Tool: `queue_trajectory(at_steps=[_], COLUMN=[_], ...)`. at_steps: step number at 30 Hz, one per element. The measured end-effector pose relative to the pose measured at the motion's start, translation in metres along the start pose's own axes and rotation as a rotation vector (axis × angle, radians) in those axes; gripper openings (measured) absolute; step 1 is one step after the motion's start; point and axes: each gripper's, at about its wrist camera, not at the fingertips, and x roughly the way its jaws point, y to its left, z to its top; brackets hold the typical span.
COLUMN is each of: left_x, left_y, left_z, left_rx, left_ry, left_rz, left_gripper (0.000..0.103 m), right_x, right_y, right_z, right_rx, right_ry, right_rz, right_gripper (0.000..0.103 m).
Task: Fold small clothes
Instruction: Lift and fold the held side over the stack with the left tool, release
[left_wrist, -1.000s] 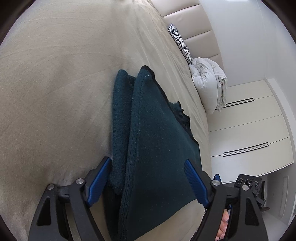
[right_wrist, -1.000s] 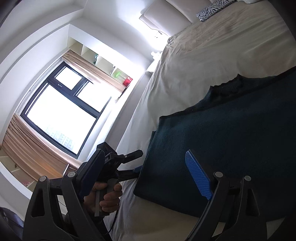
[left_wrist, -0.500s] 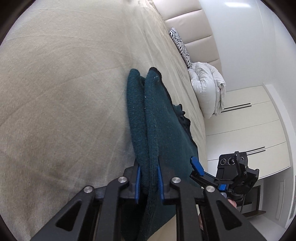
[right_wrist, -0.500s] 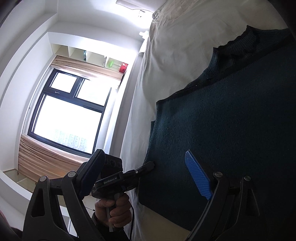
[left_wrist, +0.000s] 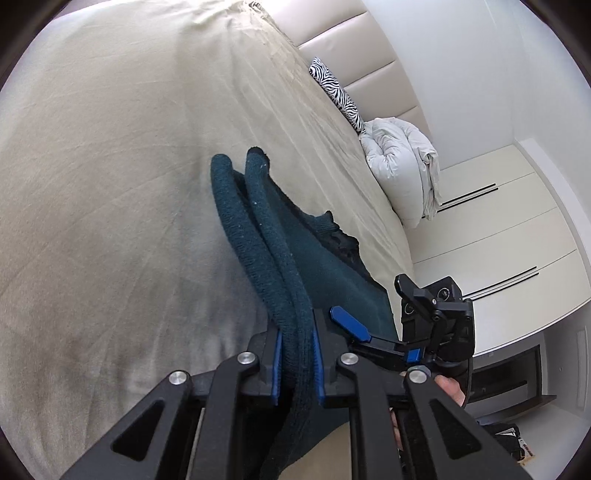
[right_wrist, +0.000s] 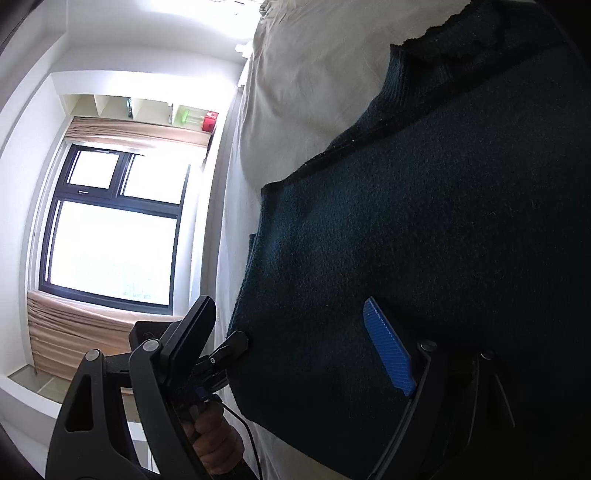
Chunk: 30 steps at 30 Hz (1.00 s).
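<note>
A thick, soft, limp dark sweater (left_wrist: 317, 266) lies on the bed (left_wrist: 110, 184); its doubled edge is pinched by the left claw (left_wrist: 297, 363). The right claw (right_wrist: 291, 343) is spread open over it.

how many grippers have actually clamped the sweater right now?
1. The left gripper is shut on the folded edge of the dark teal sweater. The right gripper hangs open at the sweater's near edge, jaws wide apart, nothing pinched.

bed (left_wrist: 110, 166), beige sheet | on it: dark teal sweater (left_wrist: 321, 266), zebra pillow (left_wrist: 338, 92), white duvet (left_wrist: 402, 170)
</note>
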Motion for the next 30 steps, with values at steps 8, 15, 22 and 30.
queue_trajectory(at_steps=[8,15,22,30], left_x=[0.079,0.169,0.137,0.109], left_y=[-0.107,-0.113,-0.129,-0.112], left_z=[-0.011,-0.052,-0.065,-0.087], left_rx=[0.173,0.201,0.312,0.361], left_ry=[0.071,0.150,0.076,0.050], left_rz=[-0.029,-0.034,-0.068,-0.035], left_gripper=[0.014,0.017,0.065,0.064], right_x=[-0.073,-0.115,-0.110,-0.111], right_y=[-0.054,-0.105,-0.102,-0.084], right_z=[0.028,0.046,0.056,0.059], right_rx=[0.164,0.273,0.228,0.186], right_ry=[-0.051,-0.090,-0.043,-0.001], right_rz=[0.165,0.293,0.236,0.101], right_gripper=[0.082,0.082,0.082,0.081])
